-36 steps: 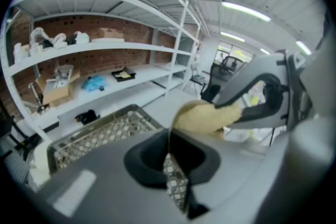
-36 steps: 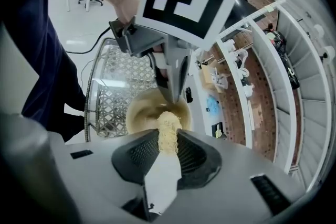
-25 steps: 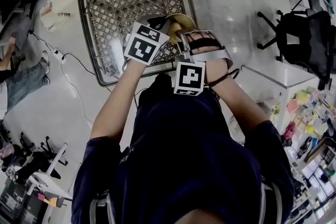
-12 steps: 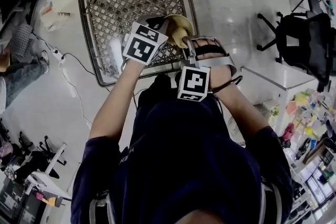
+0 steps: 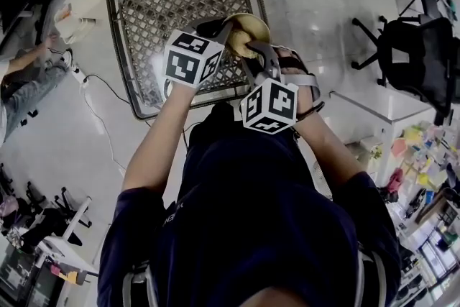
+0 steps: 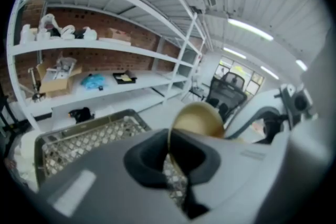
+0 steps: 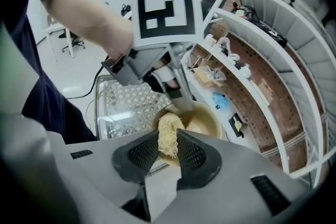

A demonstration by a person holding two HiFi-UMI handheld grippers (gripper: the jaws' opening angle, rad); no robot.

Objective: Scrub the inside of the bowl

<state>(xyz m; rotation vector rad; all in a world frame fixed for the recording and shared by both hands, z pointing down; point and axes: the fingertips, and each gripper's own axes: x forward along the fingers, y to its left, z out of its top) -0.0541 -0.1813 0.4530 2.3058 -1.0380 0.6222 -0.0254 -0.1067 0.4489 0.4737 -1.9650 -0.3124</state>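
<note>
Over the last second the right gripper (image 5: 260, 57) has swung round, its marker cube (image 5: 269, 106) now showing two faces where it earlier showed one, and has pushed in toward 12 o'clock; its jaws are pinched on a pale fibrous scouring pad (image 7: 168, 136), and the pad's tip now sits within the rim of the tan bowl (image 7: 203, 119); I judge the scrub stroke to be under way rather than merely set up. The bowl (image 5: 251, 29) has risen slightly and is carried in the air, tilted so its mouth faces the right gripper; the left gripper (image 6: 169, 150) is clamped on its rim, one jaw inside and one outside, with the thin edge running up between them. Below, and toward 10 o'clock of the bowl, lies the wire mesh basket (image 5: 172, 3); its near rim runs just under the two grippers, so a downward sweep has little room there. Toward 1 to 3 o'clock the pale floor lies open as far as the office chair (image 5: 417, 54), well apart; a cable (image 5: 100, 83) trails at 9 o'clock, clear of the work.
</note>
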